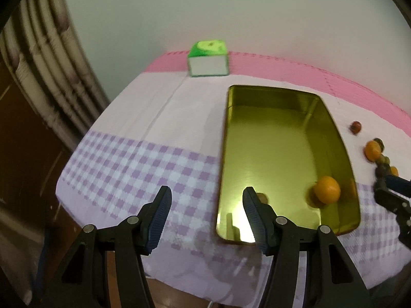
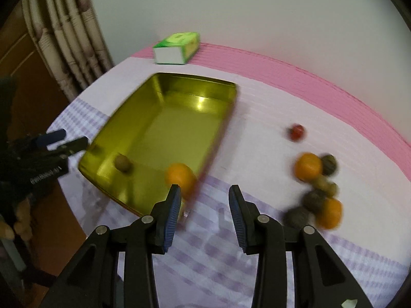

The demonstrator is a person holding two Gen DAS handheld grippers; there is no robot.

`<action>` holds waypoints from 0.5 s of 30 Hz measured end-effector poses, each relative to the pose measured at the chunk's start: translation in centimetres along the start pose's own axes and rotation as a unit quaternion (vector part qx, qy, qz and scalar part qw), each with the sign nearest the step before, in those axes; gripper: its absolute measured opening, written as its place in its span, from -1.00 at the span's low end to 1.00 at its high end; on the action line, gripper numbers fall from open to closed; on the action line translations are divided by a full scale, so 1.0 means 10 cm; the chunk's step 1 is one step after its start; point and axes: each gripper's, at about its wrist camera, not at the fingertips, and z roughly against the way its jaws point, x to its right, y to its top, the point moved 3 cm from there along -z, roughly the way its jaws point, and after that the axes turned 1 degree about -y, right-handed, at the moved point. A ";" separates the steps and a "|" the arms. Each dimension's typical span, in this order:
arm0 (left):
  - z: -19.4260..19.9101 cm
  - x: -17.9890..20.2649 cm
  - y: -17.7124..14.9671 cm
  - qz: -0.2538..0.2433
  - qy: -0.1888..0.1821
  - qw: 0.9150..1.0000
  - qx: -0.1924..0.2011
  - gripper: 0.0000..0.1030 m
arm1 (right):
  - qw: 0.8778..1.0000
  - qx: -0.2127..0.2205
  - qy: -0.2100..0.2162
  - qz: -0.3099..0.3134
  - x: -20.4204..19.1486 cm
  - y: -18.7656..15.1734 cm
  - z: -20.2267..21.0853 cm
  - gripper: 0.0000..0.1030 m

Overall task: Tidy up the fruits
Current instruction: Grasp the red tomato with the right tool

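Fruit sorting, mid-task. One orange and a small brown fruit lie in the near end of the tin; the rest sit in a cluster right of it, a red fruit farther back. Your right gripper has its jaws slightly apart, empty; your left gripper has them wider, empty. Approach the cluster from above and take an outer fruit so its neighbours do not roll. Bare cloth between tin and cluster gives room; mind the tin's right rim and the worktop near edge.
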 end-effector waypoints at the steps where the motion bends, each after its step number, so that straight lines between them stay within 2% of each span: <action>1: 0.02 0.04 0.00 -0.006 -0.002 1.000 0.004 0.14 | 1.000 -0.001 -0.005 -0.006 0.08 -0.05 0.02 -0.30; 6: 0.14 0.33 -0.02 -0.038 -0.010 0.999 0.019 0.14 | 0.998 -0.017 -0.039 -0.041 0.56 -0.37 0.06 -0.30; 9: 0.26 0.55 -0.04 -0.058 -0.031 0.997 0.027 0.14 | 0.996 -0.027 -0.064 -0.052 0.80 -0.56 0.05 -0.30; 15: 0.36 1.02 -0.13 -0.083 -0.079 0.993 0.015 0.14 | 0.993 -0.044 -0.066 -0.083 1.04 -0.80 -0.03 -0.30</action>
